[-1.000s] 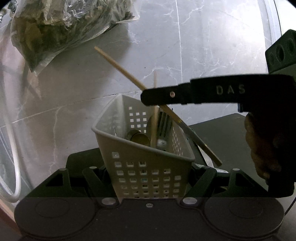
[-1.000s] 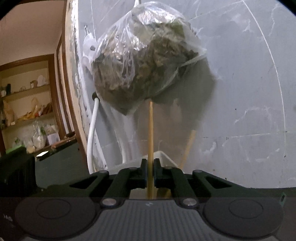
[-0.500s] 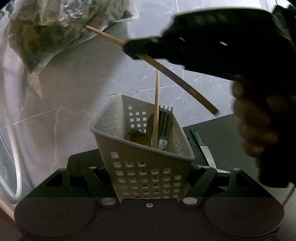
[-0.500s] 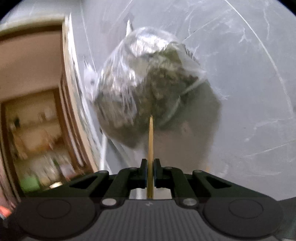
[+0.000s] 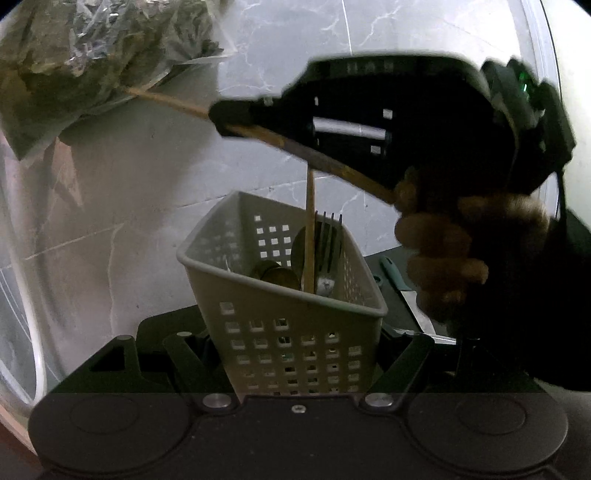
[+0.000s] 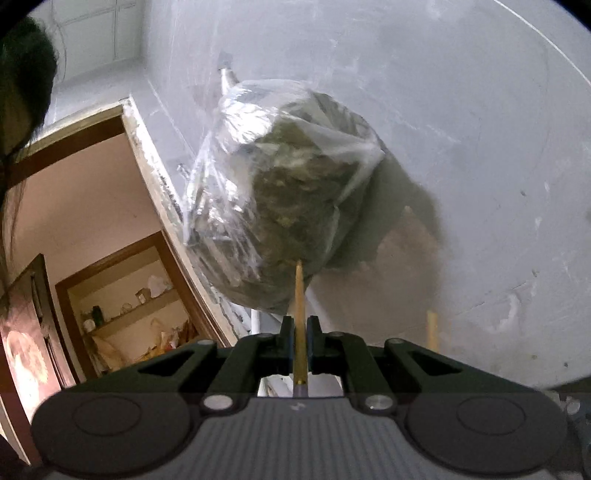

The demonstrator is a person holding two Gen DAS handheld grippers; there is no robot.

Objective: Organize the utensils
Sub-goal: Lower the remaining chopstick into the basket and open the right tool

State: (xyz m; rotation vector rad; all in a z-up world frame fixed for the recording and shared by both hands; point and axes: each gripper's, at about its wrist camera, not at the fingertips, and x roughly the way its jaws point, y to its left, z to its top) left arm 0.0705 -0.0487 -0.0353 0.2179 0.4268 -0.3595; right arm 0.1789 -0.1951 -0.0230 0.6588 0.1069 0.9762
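Observation:
A white perforated utensil basket (image 5: 295,332) sits between the fingers of my left gripper (image 5: 295,354), which is shut on its lower part. In it stand a fork (image 5: 328,254), a spoon and one wooden chopstick (image 5: 309,221). My right gripper (image 5: 221,118) is above the basket, shut on a second wooden chopstick (image 5: 170,101) that slants from upper left to lower right. In the right wrist view the gripper (image 6: 300,332) pinches that chopstick (image 6: 299,295), which points up at the bag.
A clear plastic bag of dried greens (image 6: 288,206) hangs on the grey marble wall (image 5: 406,33). A green-handled knife (image 5: 402,291) lies on the dark counter to the right of the basket. A white hose (image 5: 33,350) runs down the left. A doorway (image 6: 110,280) is on the left.
My right gripper has lifted the chopstick up and away from the basket and tilted it toward the bag. The left gripper and the basket have stayed in place.

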